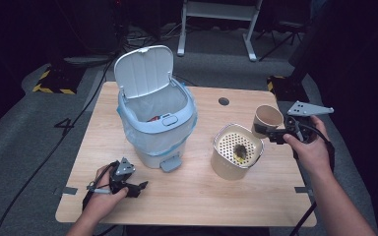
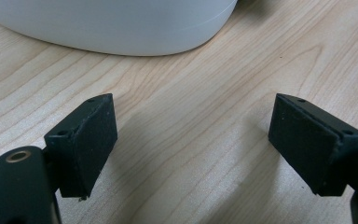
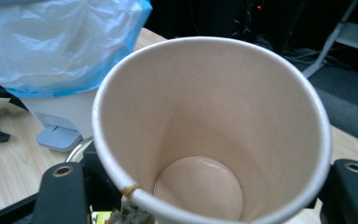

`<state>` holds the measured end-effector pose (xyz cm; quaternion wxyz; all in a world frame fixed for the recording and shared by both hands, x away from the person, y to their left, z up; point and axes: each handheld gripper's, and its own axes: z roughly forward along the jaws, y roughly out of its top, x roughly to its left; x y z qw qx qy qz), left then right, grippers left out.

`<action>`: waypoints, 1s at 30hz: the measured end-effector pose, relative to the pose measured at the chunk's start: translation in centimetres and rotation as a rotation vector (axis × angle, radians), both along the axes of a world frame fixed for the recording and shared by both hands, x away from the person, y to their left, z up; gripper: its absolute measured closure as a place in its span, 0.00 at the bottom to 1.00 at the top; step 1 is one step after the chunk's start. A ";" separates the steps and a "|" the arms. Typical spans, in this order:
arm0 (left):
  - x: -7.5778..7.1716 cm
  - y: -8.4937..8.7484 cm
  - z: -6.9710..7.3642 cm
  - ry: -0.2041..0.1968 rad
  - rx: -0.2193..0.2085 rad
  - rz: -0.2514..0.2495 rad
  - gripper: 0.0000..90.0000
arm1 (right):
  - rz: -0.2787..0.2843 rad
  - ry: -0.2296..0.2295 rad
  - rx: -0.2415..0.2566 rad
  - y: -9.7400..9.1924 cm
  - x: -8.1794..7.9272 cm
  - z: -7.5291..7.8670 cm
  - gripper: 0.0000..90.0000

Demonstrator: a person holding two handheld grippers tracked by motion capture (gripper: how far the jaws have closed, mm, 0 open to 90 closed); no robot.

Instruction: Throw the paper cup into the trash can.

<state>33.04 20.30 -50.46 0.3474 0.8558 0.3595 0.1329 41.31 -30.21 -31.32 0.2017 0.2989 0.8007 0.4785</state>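
Note:
My right gripper is shut on a tan paper cup, held tilted just above and to the right of a cream canister with a perforated strainer insert and dark wet residue. Seen from the right gripper, the cup is empty with a wet bottom. A white pedal bin with a blue liner stands mid-table, lid up. My left gripper rests open near the front left of the table, its pads wide apart over bare wood, the bin's base just ahead.
The wooden table has a cable hole at the back. The bin's foot pedal points toward me. Beyond the table lie cables, a white stand's legs and dark floor.

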 end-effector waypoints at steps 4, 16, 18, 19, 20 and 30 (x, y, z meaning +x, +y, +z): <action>0.0 0.0 0.0 0.000 0.000 0.000 0.17 | 0.013 -0.010 -0.019 0.6 0.3 0.6 0.34; 0.0 0.0 0.0 0.002 -0.003 -0.001 0.17 | 0.063 -0.022 -0.013 3.3 1.5 3.3 0.34; 0.0 0.0 0.0 0.002 -0.003 -0.001 0.17 | 0.079 -0.024 -0.004 4.0 1.7 3.7 0.34; 0.0 0.0 0.0 0.001 -0.001 -0.001 0.17 | 0.084 -0.023 0.001 4.2 1.7 3.8 0.34; 0.0 0.0 0.0 0.001 -0.001 -0.001 0.17 | 0.091 -0.022 0.010 4.5 1.8 3.9 0.34; 0.0 0.0 0.0 0.000 -0.001 0.002 0.18 | 0.167 -0.027 0.066 8.9 3.5 5.2 0.34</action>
